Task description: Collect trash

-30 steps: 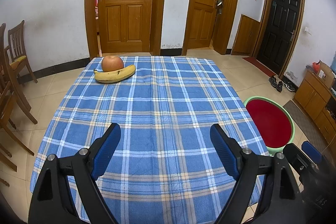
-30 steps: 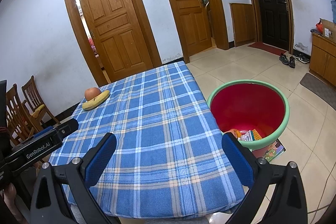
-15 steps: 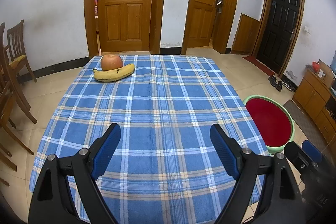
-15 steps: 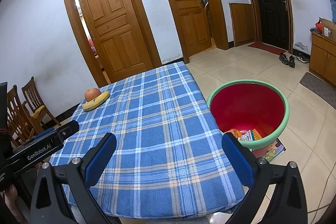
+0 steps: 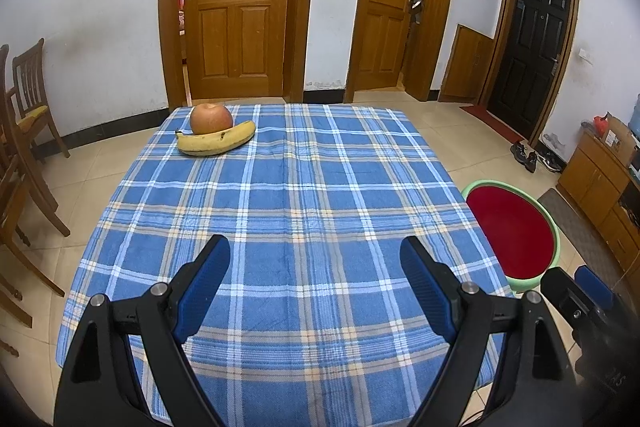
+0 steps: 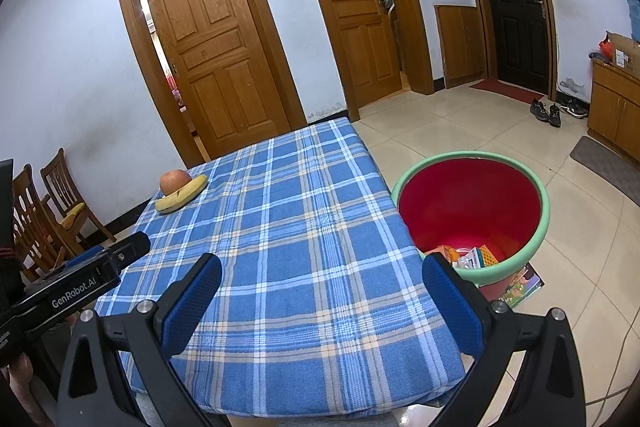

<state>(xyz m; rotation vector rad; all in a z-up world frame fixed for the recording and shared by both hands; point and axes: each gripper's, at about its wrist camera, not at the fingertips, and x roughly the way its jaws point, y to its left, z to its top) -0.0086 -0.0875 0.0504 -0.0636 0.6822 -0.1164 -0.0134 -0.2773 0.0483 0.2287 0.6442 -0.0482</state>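
A red bin with a green rim [image 6: 472, 211] stands on the floor right of the table; several bits of packaging trash [image 6: 468, 257] lie in its bottom. The bin also shows in the left wrist view [image 5: 516, 231]. My left gripper [image 5: 316, 287] is open and empty, above the near part of the blue plaid tablecloth [image 5: 304, 187]. My right gripper [image 6: 320, 301] is open and empty, above the table's near right corner, the bin just to its right. I see no trash on the cloth.
An apple [image 5: 211, 119] and a banana [image 5: 216, 143] lie at the table's far left corner. Wooden chairs [image 5: 24, 115] stand left. A flat printed packet [image 6: 520, 285] lies on the floor under the bin. A low cabinet [image 5: 596, 183] and shoes [image 5: 532, 155] are right.
The left view has shifted slightly: the table and fruit sit a little lower and nearer. Both grippers stay open and empty.
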